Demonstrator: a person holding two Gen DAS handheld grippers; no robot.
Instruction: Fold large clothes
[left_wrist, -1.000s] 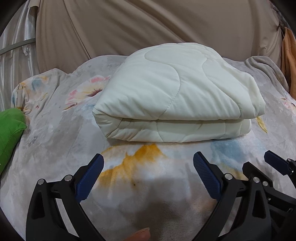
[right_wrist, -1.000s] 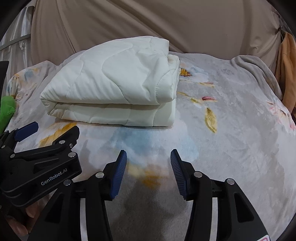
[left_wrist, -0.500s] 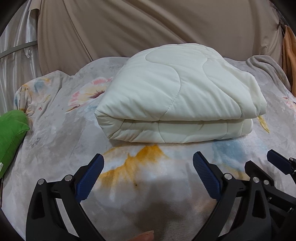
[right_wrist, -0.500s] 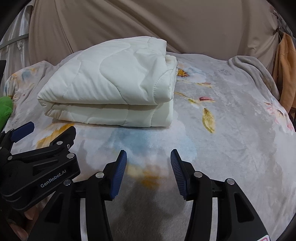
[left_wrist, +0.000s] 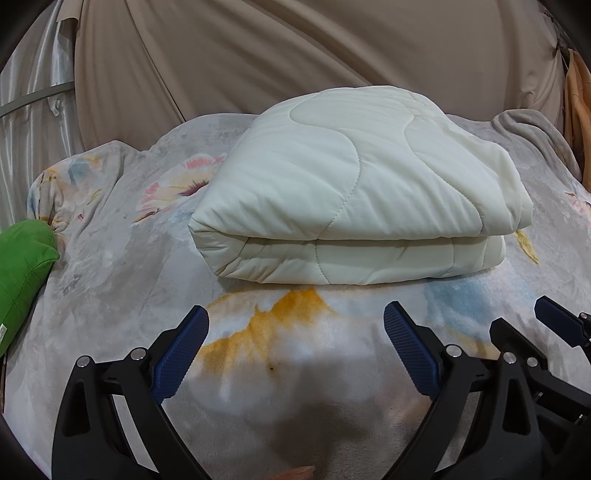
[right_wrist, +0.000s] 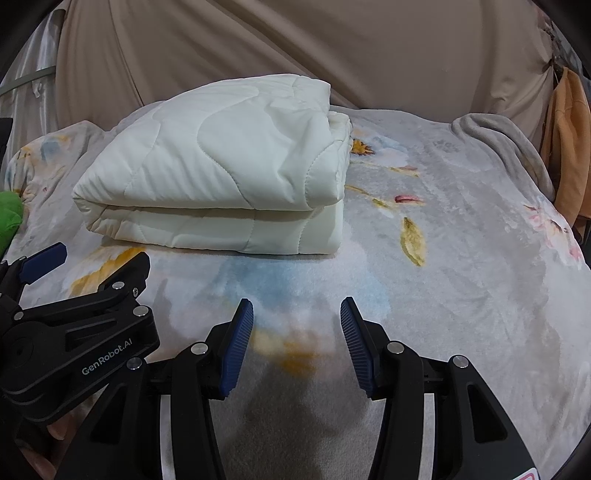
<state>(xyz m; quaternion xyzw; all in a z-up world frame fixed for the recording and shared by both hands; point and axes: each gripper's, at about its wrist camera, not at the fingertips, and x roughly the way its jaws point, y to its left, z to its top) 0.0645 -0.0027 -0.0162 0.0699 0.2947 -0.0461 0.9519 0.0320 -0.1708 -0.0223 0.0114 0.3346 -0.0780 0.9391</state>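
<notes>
at far left a green cushion (left_wrist: 22, 273) sits at the edge of the bed (left_wrist: 110, 258), well apart from everything else. next comes the left gripper (left_wrist: 295, 341), low over the flowered blanket (left_wrist: 280, 325), its jaws spread wide and holding nothing. beyond it, toward the middle of the bed, lies the quilt (left_wrist: 351, 199), a cream quilted piece folded into a thick bundle with the rounded fold facing the left and the layered edges stacked at the right end. in the right wrist view the same quilt (right_wrist: 221, 173) sits up and to the left, and the right gripper (right_wrist: 297, 341) hangs just beside the left one, its jaws also released and empty, parted less widely. at far right a grey throw (right_wrist: 498, 144) bunches along the bed's edge, and orange cloth (right_wrist: 565, 162) hangs past it.

over the last second very little has changed: both grippers have kept their spacing and their openings, and the quilt has only drifted slightly in each view (the cameras seem to have eased back or tipped a touch, not the quilt). neither gripper touches the fabric. my reading is that the folding is essentially finished, the bundle squared and resting, and the hands are backing off. if anything remains, it would be tidying the looser top layer at the right end, which overhangs the lower one a little.
</notes>
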